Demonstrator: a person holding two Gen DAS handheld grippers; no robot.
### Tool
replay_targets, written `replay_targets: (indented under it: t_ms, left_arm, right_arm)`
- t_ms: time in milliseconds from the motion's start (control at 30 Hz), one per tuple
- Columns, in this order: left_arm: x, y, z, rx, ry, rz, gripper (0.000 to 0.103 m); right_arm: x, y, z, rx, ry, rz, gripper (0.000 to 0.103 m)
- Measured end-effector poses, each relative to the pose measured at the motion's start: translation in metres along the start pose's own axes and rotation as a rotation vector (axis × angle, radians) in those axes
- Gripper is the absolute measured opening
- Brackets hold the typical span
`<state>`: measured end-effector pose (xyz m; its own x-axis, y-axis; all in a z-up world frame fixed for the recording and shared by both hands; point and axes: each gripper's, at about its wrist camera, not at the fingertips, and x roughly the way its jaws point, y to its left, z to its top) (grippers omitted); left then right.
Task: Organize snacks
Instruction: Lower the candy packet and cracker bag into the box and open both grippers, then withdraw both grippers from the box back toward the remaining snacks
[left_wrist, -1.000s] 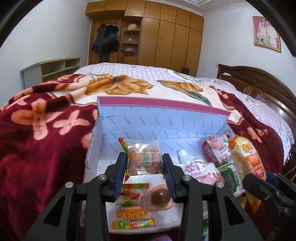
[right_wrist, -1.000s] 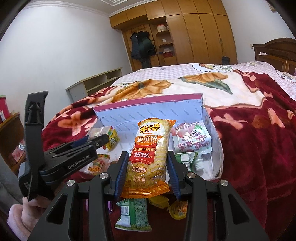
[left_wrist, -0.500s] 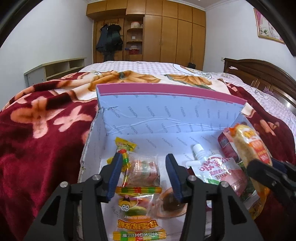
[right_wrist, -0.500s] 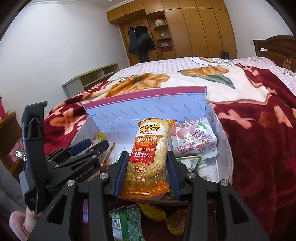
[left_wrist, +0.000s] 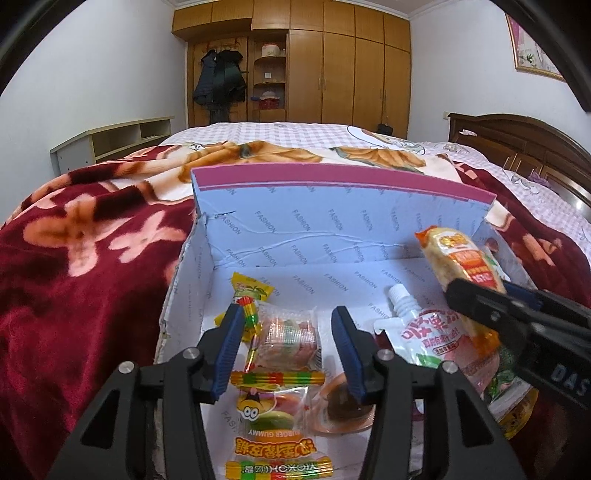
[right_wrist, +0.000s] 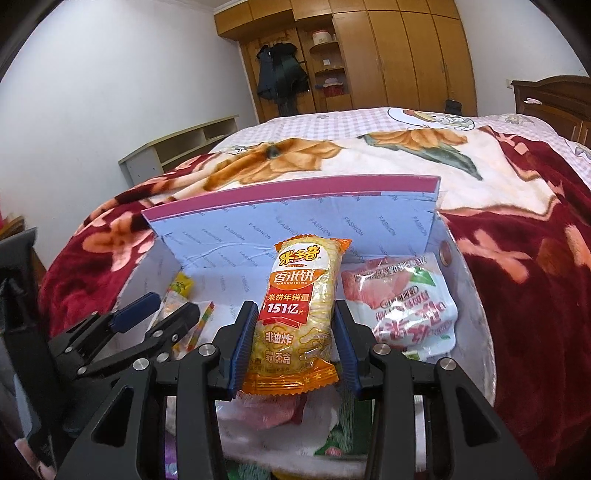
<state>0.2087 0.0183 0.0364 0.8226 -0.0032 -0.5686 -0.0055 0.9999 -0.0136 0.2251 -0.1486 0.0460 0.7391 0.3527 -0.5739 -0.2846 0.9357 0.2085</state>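
The right gripper (right_wrist: 295, 350) pinched a rice cracker packet (right_wrist: 299, 314) between its blue pads (right_wrist: 242, 350), holding it upright above the open box (right_wrist: 258, 229) on the blanket (right_wrist: 535, 277). The left gripper (left_wrist: 286, 354) was spread wide above the box floor, its pads on either side of a clear candy bag (left_wrist: 288, 339) without gripping it.

Inside the box, six snacks could be counted: one yellow candy (left_wrist: 249, 291), the clear candy bag, one gummy burger pack (left_wrist: 275, 439), one round brown jelly cup (left_wrist: 343, 404), and two spouted pouches (left_wrist: 432, 336) (right_wrist: 399, 306), the second seen only from the right wrist.

The jelly cup was partly hidden by the left gripper's right finger. Green and pink wrappers (right_wrist: 280, 417) beneath the right gripper were blurred and could not be identified.
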Motion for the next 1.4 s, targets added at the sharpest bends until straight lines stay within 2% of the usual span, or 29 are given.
replay_targets:
  t_ms: [200,467,567,733,1067,1133,1400]
  left_arm:
    - [0.0,-0.001,0.0,-0.001,0.0,-0.002,0.052]
    - [0.0,-0.002,-0.001,0.007,0.003,0.007,0.054]
    - [0.0,-0.002,-0.001,0.007,0.005,0.005,0.054]
    - [-0.001,-0.004,0.0,0.011,0.011,0.01,0.055]
    - [-0.018,0.006,0.001,-0.044,0.035,-0.016,0.055]
    - [-0.024,0.007,0.001,-0.039,0.034,-0.029,0.059]
    - [-0.059,0.01,-0.003,-0.052,0.0,-0.049,0.066]
  right_arm:
    - [0.017,-0.007,-0.002,0.031,0.036,0.012,0.042]
    - [0.019,-0.006,-0.003,0.027,0.03,0.037,0.042]
    - [0.016,-0.007,-0.003,0.04,0.025,0.042,0.048]
    - [-0.001,-0.01,0.004,0.061,-0.001,0.069,0.058]
    - [-0.035,-0.004,0.001,0.019,-0.041,0.118,0.059]
    - [-0.044,-0.003,-0.001,0.023,-0.055,0.124,0.059]
    - [-0.07,-0.007,-0.011,0.036,-0.088,0.111,0.06]
